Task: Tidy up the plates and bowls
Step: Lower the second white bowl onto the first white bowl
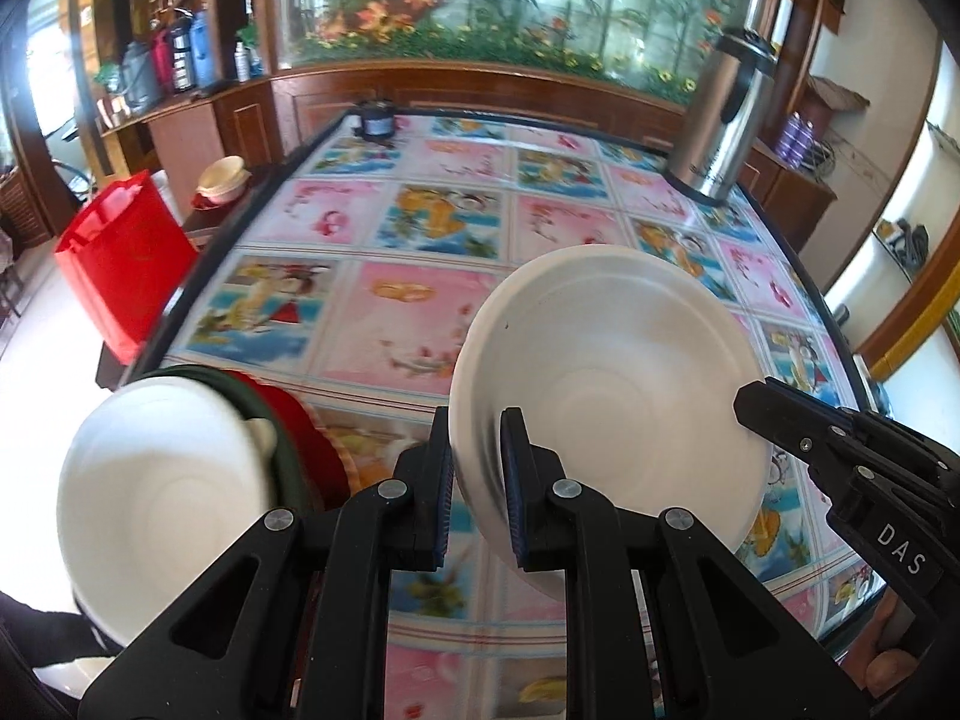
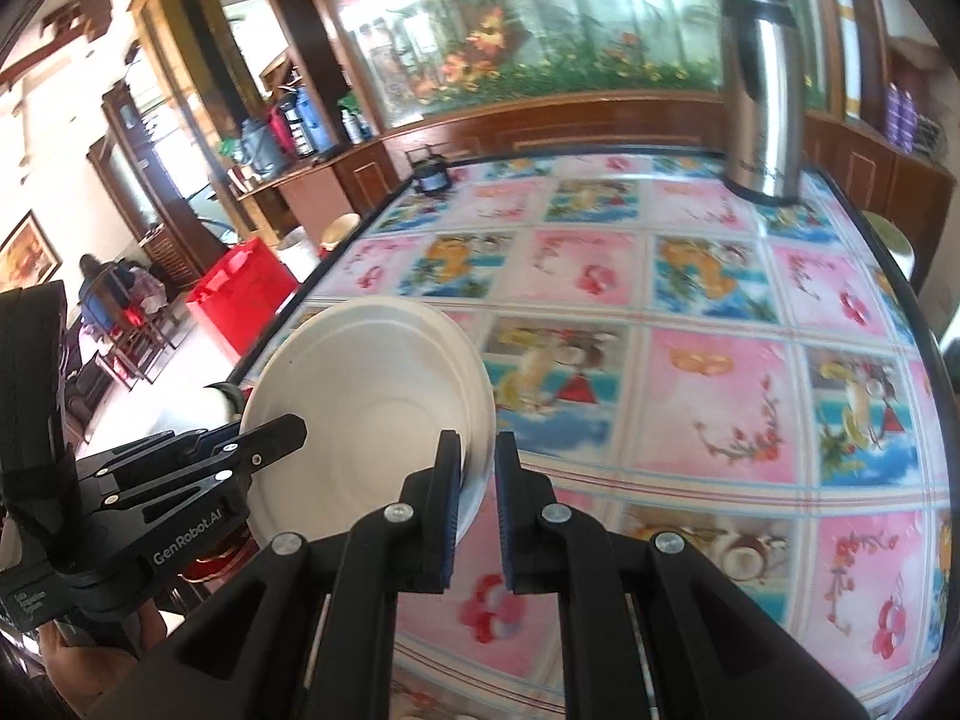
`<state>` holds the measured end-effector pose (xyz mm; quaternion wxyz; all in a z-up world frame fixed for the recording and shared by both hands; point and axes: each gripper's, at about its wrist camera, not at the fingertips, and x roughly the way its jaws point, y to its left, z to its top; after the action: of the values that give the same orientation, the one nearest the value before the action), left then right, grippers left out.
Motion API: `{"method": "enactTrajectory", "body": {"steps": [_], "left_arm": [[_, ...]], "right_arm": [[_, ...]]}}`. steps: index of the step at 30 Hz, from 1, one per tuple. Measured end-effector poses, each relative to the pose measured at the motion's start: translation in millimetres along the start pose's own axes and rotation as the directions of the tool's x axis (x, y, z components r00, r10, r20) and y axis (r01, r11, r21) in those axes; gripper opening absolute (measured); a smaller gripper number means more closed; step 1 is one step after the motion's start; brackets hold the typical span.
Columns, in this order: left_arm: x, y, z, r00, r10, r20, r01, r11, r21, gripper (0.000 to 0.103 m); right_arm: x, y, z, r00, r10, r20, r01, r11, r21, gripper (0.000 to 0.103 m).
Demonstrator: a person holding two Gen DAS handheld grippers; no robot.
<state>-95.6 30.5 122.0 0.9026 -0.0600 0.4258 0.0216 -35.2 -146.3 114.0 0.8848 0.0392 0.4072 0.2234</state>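
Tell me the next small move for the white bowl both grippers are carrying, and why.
Probably lower it level onto bare tablecloth ahead. The white bowl hangs tilted above the table, with the left gripper and right gripper each clamped on opposite sides of its rim, so both should descend together before either lets go.

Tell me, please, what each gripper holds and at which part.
Both hold one white bowl by its rim: the left gripper at one edge, the right gripper at the opposite edge.
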Motion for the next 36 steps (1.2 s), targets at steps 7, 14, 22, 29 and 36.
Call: {"method": "enactTrajectory", "body": {"steps": [7, 14, 22, 29, 36], "left_arm": [[-20, 39, -2, 0.999, 0.033, 0.022, -0.032, 0.999, -0.044, 0.014], [-44, 83, -7, 0.995, 0.087, 0.045, -0.083, 0.992, -0.094, 0.015], [-53, 135, -27, 0.988, 0.149, 0.031, -0.142, 0.975, -0.17, 0.015], [-43, 165, -43, 0.987, 0.162, -0.009, -0.159, 0.961, -0.227, 0.015], [-39, 172, -52, 0.98, 0.198, -0.006, -0.194, 0.955, -0.222, 0.015]], "right_arm": [[7, 39, 10, 0.999, 0.043, 0.003, -0.043, 0.997, -0.065, 0.01], [18, 87, 17, 0.996, 0.091, -0.007, -0.091, 0.986, -0.141, 0.011], [45, 137, 15, 0.986, 0.155, -0.062, -0.165, 0.966, -0.201, 0.011], [72, 166, 4, 0.981, 0.147, -0.126, -0.175, 0.952, -0.253, 0.012], [87, 175, -5, 0.977, 0.129, -0.17, -0.172, 0.947, -0.272, 0.013]]}}
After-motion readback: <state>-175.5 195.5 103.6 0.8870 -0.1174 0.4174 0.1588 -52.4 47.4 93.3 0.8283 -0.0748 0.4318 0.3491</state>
